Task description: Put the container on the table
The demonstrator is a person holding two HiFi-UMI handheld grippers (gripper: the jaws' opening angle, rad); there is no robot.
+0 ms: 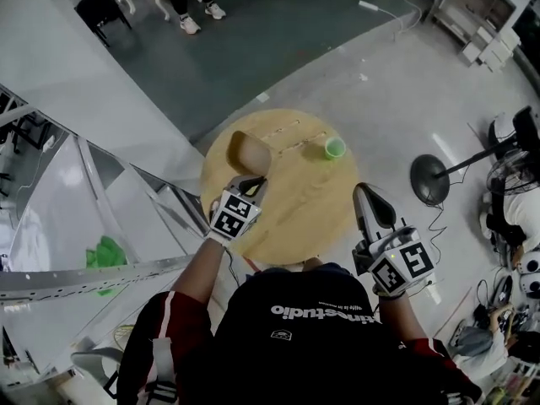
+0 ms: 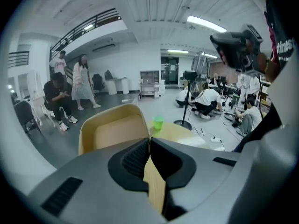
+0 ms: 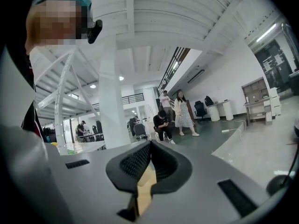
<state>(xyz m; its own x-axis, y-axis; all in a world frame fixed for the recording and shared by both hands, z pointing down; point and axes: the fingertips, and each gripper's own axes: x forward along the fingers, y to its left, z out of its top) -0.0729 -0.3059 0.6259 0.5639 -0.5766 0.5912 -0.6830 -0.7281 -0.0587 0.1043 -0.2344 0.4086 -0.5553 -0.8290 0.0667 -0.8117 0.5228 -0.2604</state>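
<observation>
container (image 1: 251,152): plain tan, inside and outside alike
worktop (image 1: 295,218): pale yellowish wood with faint grain
cup (image 1: 335,148): bright green
left hand-held gripper (image 1: 253,182): grey shell, black ribbed pads, cube with black-and-white square markers
right hand-held gripper (image 1: 364,192): the same grey, black and marker pattern
floor (image 1: 396,83): light grey, with a darker grey-green area
shirt (image 1: 321,327): black with white lettering, and a red and white stripe on the sleeve

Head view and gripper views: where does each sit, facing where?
Head view: above the torso, steeply down at table, container, cup; arms show too.
Left gripper view: on left gripper, along jaws shut on container, toward cup.
Right gripper view: on right gripper, level, toward pillar; shut jaws.
Head and left share container, cup.
</observation>
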